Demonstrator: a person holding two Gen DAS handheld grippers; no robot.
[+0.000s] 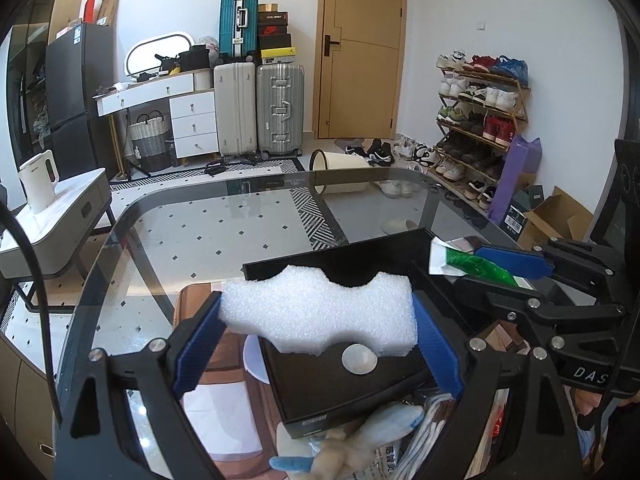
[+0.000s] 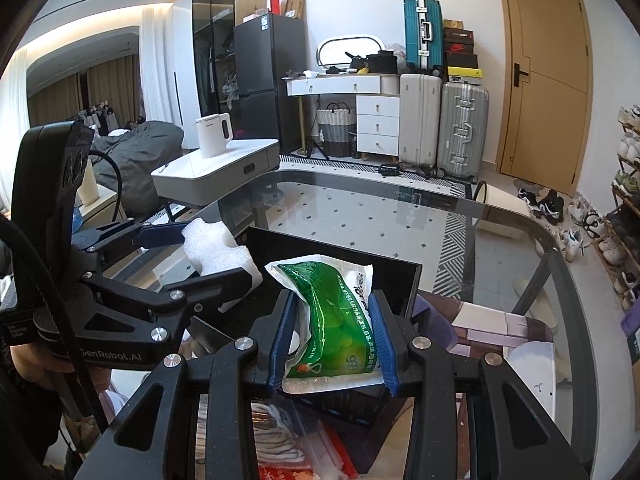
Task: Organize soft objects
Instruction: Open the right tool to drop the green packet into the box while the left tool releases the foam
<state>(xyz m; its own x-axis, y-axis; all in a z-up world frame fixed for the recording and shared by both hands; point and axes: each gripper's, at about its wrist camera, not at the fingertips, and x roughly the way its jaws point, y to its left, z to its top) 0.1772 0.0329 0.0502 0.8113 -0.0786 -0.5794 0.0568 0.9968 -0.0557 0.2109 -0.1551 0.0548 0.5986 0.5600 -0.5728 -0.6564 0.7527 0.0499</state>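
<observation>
**Two claws, two soft things over one black box**

I hold two claws above the glass bench [image 1: 192, 232]. My left claw [image 1: 318, 330] stands wide, and its two blue pads press on the ends of one white foam block [image 1: 320, 312]. My right claw [image 2: 333, 340] is narrow and grips one green and white pouch [image 2: 336, 320], which is crumpled between the pads. Both things are in the air, over one black box [image 1: 344, 384] that stands on the bench in front of me.

The box is open at the top. Inside I see one round silver disc [image 1: 359, 359] on its dark floor; the foam hides the rest.

The pouch has printed writing along its white edge, but I cannot read it well. On the left claw's body, seen from the right wrist, the words "GenRobot.AI" are written.

Below the claws lies one plush toy [image 1: 360, 436] in cream and light blue, beside white cloth things whose number I cannot tell.
</observation>
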